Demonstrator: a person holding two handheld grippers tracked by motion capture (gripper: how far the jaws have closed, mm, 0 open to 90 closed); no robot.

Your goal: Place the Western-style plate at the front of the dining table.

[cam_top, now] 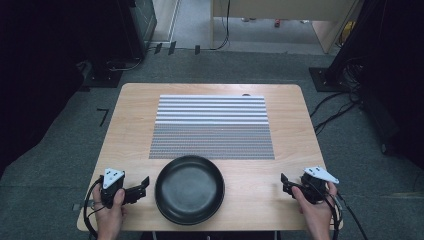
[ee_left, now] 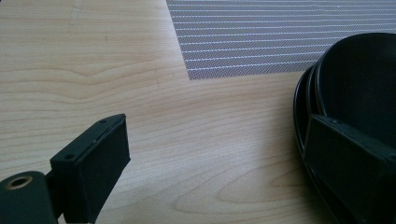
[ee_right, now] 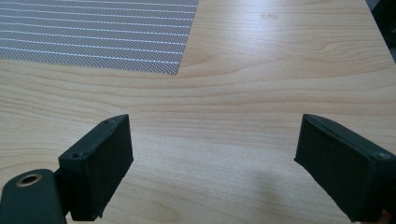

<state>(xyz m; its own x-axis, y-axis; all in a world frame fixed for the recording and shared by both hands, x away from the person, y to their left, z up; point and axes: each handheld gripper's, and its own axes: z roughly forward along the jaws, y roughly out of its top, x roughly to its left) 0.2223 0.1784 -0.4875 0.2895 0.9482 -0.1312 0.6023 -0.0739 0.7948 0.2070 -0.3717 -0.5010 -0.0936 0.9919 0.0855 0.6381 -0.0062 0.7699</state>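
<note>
Round black shallow bowl [cam_top: 189, 189], seemingly a nested stack judging by doubled rims in the left gripper view [ee_left: 355, 93], resting on the near middle of the light wooden desk [cam_top: 130, 130], far rim just overlapping the near edge of the grey-and-white striped woven placemat [cam_top: 212, 127]. Left gripper [cam_top: 144, 184] just beside the bowl's left rim, fingers [ee_left: 93, 163] spread wide, one over bare wood and the other in front of the rim; contact impossible to confirm. Right gripper [cam_top: 285, 182] well apart from the bowl on its right side, fingers [ee_right: 100, 158] likewise spread wide over bare desk [ee_right: 233, 116], gripping nothing. Placemat corner [ee_right: 93, 37] ahead and to the side in the right gripper view.

Probably the approach step: bowl not yet grasped. Next move, judged from this layout: easing the left gripper inward until the rim sits between the fingers, then closing firmly on the thin edge. Risks: glossy rim slipping out, or only the top bowl lifting if stacked. Bringing the right gripper to the opposite rim likely steadier.
</note>
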